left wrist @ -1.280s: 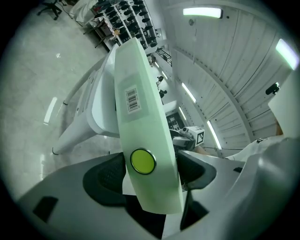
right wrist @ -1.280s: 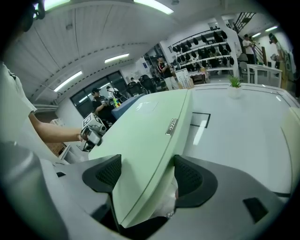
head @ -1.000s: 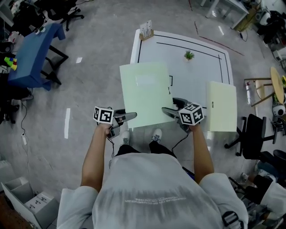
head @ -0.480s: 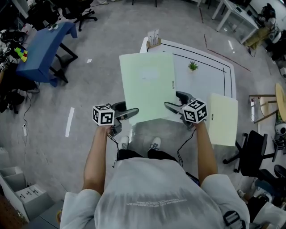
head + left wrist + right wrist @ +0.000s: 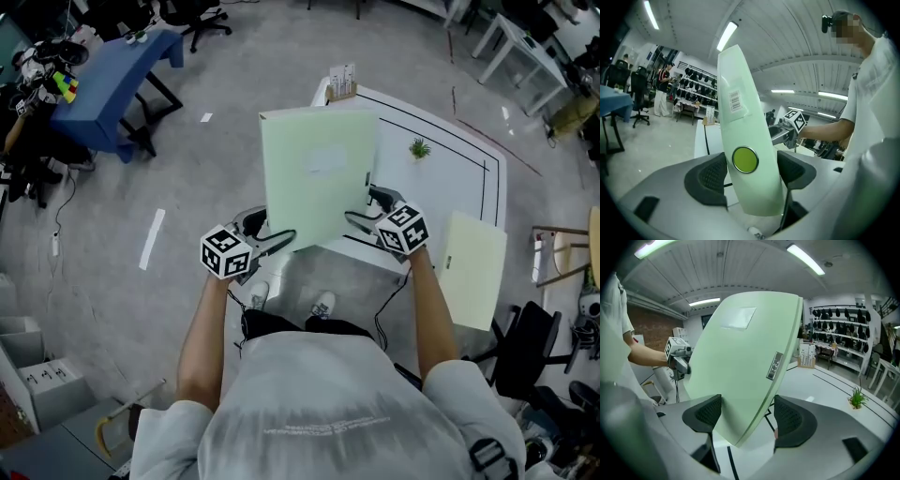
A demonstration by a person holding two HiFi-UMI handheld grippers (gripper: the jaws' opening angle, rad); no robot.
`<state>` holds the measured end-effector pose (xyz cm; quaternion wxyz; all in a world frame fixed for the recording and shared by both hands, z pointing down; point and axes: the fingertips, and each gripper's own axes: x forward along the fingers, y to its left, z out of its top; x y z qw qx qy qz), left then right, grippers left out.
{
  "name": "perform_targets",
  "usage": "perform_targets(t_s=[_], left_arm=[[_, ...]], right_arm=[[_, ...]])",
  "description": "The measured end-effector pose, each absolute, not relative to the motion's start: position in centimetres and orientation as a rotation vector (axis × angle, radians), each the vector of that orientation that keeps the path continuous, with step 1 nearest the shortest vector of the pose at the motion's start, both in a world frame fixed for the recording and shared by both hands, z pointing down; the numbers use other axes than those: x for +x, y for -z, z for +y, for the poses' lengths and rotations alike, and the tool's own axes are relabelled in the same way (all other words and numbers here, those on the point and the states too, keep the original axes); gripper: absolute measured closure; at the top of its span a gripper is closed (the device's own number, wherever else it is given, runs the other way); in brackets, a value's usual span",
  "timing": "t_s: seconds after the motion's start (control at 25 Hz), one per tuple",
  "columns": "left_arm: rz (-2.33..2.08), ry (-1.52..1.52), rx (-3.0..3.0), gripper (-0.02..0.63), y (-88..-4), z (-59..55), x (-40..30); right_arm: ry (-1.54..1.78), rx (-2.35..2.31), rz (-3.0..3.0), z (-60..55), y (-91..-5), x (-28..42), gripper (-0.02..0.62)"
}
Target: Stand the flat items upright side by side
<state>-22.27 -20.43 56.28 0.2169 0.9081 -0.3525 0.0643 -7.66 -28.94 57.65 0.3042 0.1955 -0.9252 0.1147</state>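
the pale green folder [image 5: 319, 178] is off the desk [image 5: 441, 187], held in the air over the desk's near edge. it stands nearly upright with its broad face toward the person, so the step in hand looks like the carry of the first item, lifted and tipped up but not yet set down.

the left gripper [image 5: 750, 171] has it by the spine. its fingers [image 5: 710, 176] are closed on the spine just below the round finger hole, at about 7 o'clock of the folder in the head view. the right gripper [image 5: 746, 414] is at the folder's lower corner, about 5 o'clock. its fingers [image 5: 790, 418] stand wide with that corner between them. the face lies against one finger and a slit of desk shows beside the other, so i judge it steadies rather than clamps.

a second folder [image 5: 473, 267] of the same colour lies flat at the desk's right edge, at about 4 o'clock of the held one and well apart from it. a small plant [image 5: 419, 147] sits on the desk at about 2 o'clock, and a card holder [image 5: 342, 80] stands at the desk's far corner at 12 o'clock.

the next move calls for lowering the folder onto its bottom edge on bare desk, short of the plant. it should stand square enough to stay up alone when released, with room left beside it for the second folder. a lean at release could let it tip over.
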Motion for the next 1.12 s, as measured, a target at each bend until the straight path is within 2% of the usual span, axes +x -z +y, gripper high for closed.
perform_targets(t_s=[0.36, 1.12], left_arm=[[-1.135, -0.254, 2.618, 0.258, -56.8, -20.2, -21.7], [-0.952, -0.498, 2.724, 0.273, -60.3, -18.8, -17.3]], right_arm=[[-0.114, 0.450, -2.430, -31.0, -57.6, -8.7, 0.229], [0.109, 0.389, -2.301, -33.9, -59.1, -9.0, 0.230]])
